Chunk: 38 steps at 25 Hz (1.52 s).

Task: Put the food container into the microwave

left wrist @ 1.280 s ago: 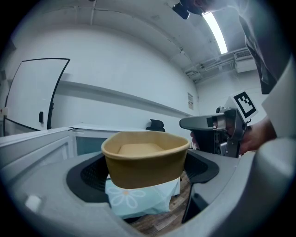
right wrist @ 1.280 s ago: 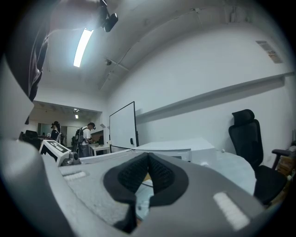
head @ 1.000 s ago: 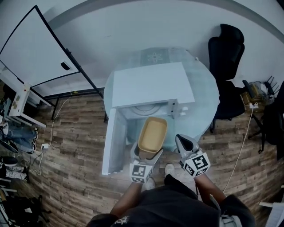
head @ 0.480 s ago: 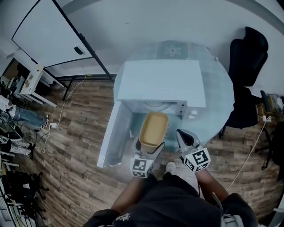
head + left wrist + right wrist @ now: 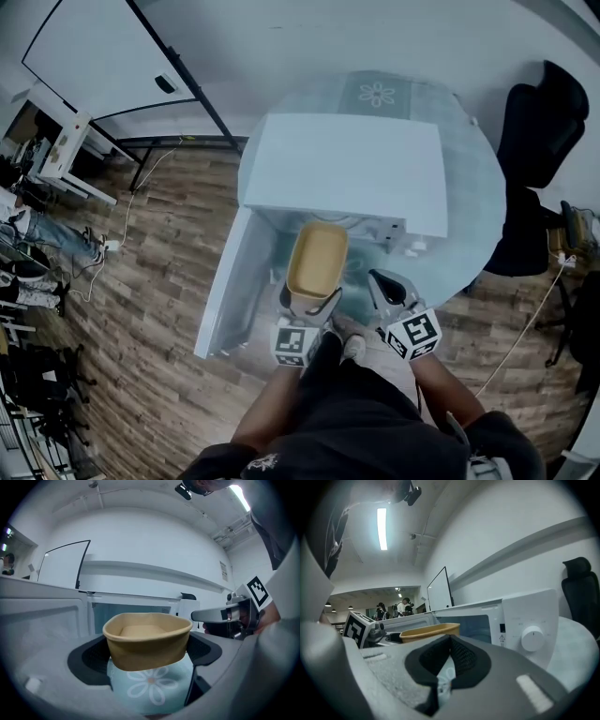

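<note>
A tan food container (image 5: 317, 261) hangs just in front of the open white microwave (image 5: 347, 173), its far end at the mouth of the cavity. My left gripper (image 5: 312, 298) is shut on the container's near end. In the left gripper view the container (image 5: 147, 639) sits between the dark pads (image 5: 93, 656), with the microwave cavity (image 5: 129, 613) right behind it. My right gripper (image 5: 378, 279) is to the right of the container, shut and holding nothing. In the right gripper view my right gripper (image 5: 450, 638) has its pads meeting, and the container (image 5: 429, 631) shows to their left.
The microwave door (image 5: 225, 291) stands swung open to the left. The microwave's dial (image 5: 533, 638) is on its right front panel. The round glass table (image 5: 469, 216) carries a flower-print mat (image 5: 380, 94). A black chair (image 5: 548, 122) stands at the right, a whiteboard (image 5: 94, 47) at the upper left.
The left gripper has carried the container forward, closer to the microwave's opening. The right gripper has kept alongside it, still shut.
</note>
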Each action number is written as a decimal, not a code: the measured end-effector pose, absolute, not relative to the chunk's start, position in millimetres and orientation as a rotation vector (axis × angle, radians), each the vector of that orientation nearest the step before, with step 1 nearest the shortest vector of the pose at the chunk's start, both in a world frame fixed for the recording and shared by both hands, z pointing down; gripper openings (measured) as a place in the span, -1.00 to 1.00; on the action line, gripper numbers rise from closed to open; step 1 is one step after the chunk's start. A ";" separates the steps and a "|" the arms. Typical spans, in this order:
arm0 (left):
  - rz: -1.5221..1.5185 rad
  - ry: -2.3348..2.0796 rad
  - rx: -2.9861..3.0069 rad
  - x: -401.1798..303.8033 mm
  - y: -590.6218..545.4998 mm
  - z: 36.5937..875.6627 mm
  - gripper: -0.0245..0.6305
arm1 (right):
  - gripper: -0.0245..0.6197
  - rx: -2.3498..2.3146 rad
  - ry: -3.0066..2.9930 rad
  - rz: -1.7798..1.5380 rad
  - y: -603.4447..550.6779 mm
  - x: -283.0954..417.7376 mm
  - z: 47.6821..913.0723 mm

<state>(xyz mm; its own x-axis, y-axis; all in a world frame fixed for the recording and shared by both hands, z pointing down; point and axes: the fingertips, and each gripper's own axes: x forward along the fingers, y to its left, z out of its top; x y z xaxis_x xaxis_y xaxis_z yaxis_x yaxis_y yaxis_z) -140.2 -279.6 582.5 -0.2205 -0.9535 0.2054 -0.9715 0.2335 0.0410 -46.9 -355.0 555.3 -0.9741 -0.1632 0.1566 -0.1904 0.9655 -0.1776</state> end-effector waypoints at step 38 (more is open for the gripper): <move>0.207 -2.301 1.814 -270.1 -397.4 681.7 0.62 | -0.92 0.422 -2.849 0.360 -418.0 -159.9 665.2</move>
